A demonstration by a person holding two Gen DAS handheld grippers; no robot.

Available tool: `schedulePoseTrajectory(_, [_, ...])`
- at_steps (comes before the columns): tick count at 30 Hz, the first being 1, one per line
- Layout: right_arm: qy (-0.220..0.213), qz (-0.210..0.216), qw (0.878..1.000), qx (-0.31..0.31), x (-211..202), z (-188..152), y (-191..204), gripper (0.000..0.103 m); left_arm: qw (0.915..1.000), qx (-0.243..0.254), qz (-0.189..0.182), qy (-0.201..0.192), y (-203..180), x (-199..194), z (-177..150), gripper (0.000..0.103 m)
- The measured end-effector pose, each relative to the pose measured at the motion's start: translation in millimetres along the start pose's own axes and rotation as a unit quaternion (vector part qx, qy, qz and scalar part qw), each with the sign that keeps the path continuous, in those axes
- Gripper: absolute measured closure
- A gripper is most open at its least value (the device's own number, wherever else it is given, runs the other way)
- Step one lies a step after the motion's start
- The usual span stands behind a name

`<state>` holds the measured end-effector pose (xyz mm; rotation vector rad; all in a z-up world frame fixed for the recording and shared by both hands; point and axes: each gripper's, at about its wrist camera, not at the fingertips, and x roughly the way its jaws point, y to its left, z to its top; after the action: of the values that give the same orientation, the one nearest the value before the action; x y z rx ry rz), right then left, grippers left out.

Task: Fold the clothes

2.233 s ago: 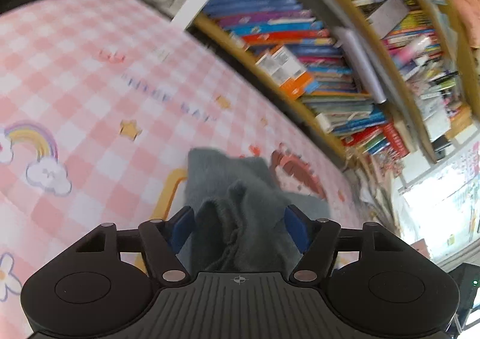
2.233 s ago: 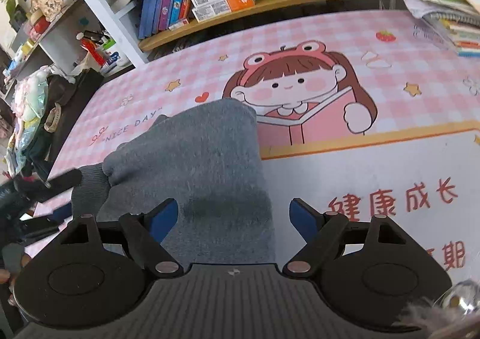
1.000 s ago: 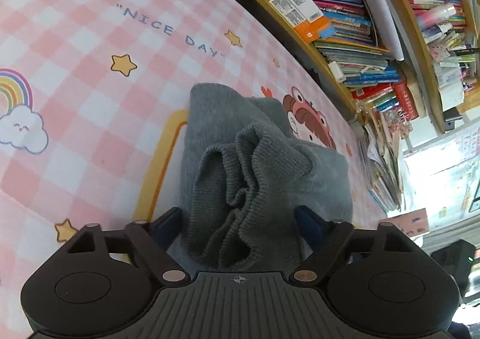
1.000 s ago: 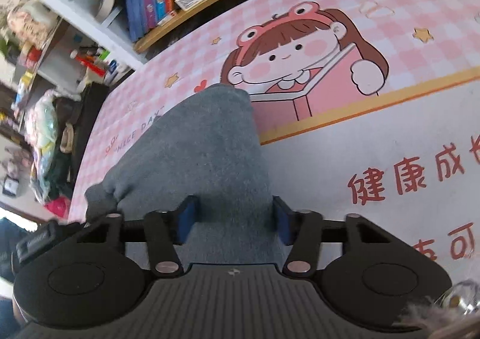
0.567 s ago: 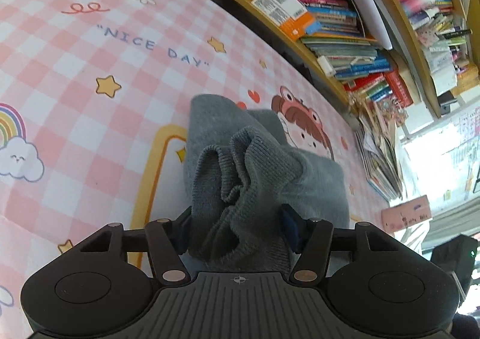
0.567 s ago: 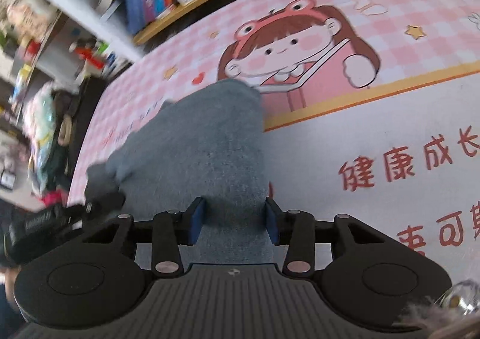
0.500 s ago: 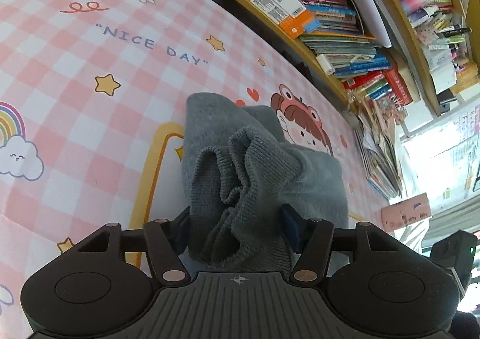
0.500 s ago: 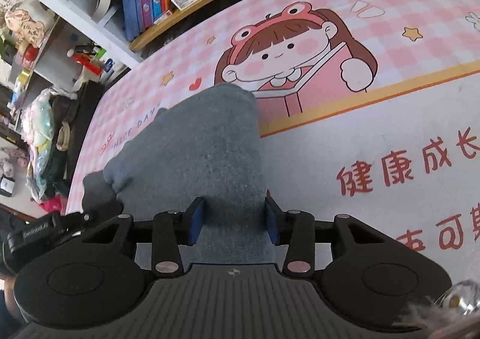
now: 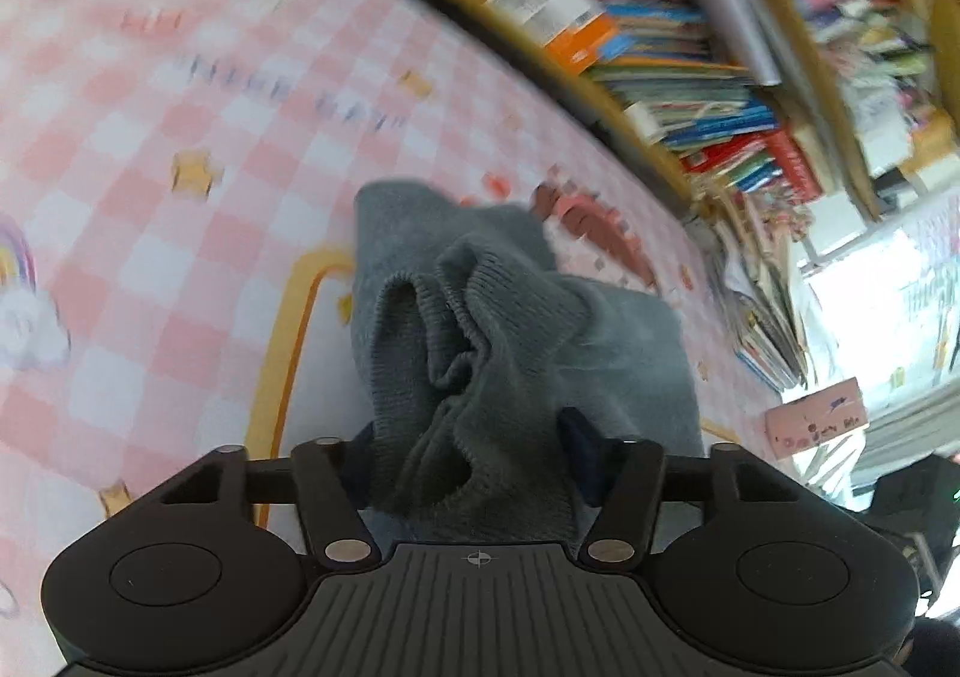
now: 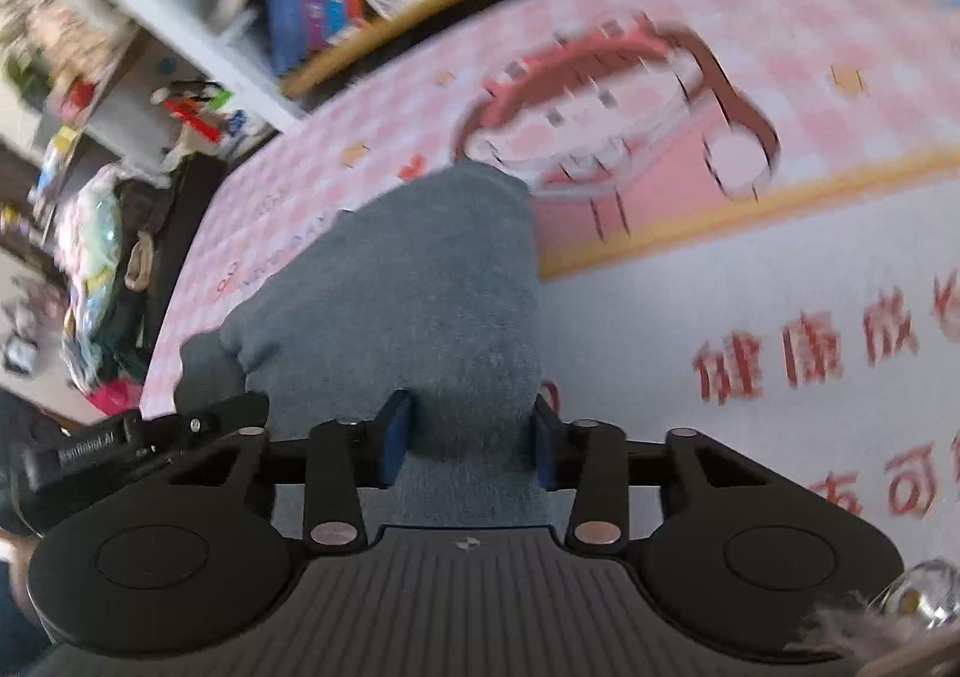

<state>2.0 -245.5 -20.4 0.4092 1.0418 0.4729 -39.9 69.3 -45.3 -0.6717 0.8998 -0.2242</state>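
The grey knit garment [image 9: 516,329] lies folded into a long narrow strip on the pink checked play mat [image 9: 180,209], across the orange border line where the checked margin meets the white printed panel. Its ribbed cuff end is bunched into loose folds and lifted off the mat, while the smooth body runs flat toward the far edge of the mat, ending just short of the cartoon girl print [image 10: 612,95].

The left tool [image 9: 468,455] has its blue-padded fingers closed in on the bunched ribbed end, cloth filling the gap between them. The right tool [image 10: 465,437] is likewise pinched onto the smooth near end of the same garment [image 10: 420,305], pads pressing the fabric from both sides. In the right wrist view the left tool's black body shows at the lower left, just beside the garment's cuff.

The far edge of the mat runs along a low wooden bookshelf [image 9: 660,47] packed with books. To the right of the garment the white panel with red characters [image 10: 804,341] is open mat; to the left the checked margin is bare as well. Both views are motion-blurred.
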Motion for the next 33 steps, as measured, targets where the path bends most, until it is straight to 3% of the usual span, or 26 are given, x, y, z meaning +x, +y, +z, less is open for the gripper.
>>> schedulePoseTrajectory(4, [-0.002,-0.004,1.0,-0.001,1.2,0.6,-0.4,0.067,0.9999,-0.001,0.006,0.01,1.5,3.8,0.4,0.046])
schedulePoseTrajectory(6, [0.002,-0.005,1.0,0.006,3.7,1.1,-3.2,0.064,0.9998,-0.013,0.006,0.015,6.4,5.9,0.2,0.041])
schedulePoseTrajectory(11, [0.011,-0.003,1.0,0.017,8.6,2.1,-7.7,0.041,0.9984,-0.05,-0.002,0.025,17.9,12.3,0.0,0.028])
schedulePoseTrajectory(13, [0.013,0.003,1.0,0.017,9.7,2.2,-8.1,0.041,0.9977,-0.061,-0.01,0.028,21.1,15.5,-1.2,0.026])
schedulePoseTrajectory(16, [0.017,0.011,1.0,0.018,11.3,2.3,-8.6,0.042,0.9974,-0.064,-0.015,0.029,21.5,17.7,-1.7,0.027])
schedulePoseTrajectory(17, [0.018,0.013,1.0,0.018,11.9,2.4,-8.8,0.052,0.9975,-0.063,-0.016,0.03,21.1,18.2,-1.8,0.027])
schedulePoseTrajectory(21, [0.023,0.024,0.999,0.019,14.0,2.6,-9.5,0.067,0.9986,-0.048,-0.018,0.016,15.5,12.6,-1.8,0.045])
schedulePoseTrajectory(27, [-0.028,0.033,0.999,-0.021,-2.9,8.2,2.8,0.069,0.9989,-0.021,-0.036,-0.019,1.8,1.0,5.8,0.047])
schedulePoseTrajectory(33, [-0.049,0.041,0.998,-0.029,-5.6,23.0,5.3,0.069,0.9987,-0.003,-0.043,-0.028,-9.6,2.4,25.4,0.047])
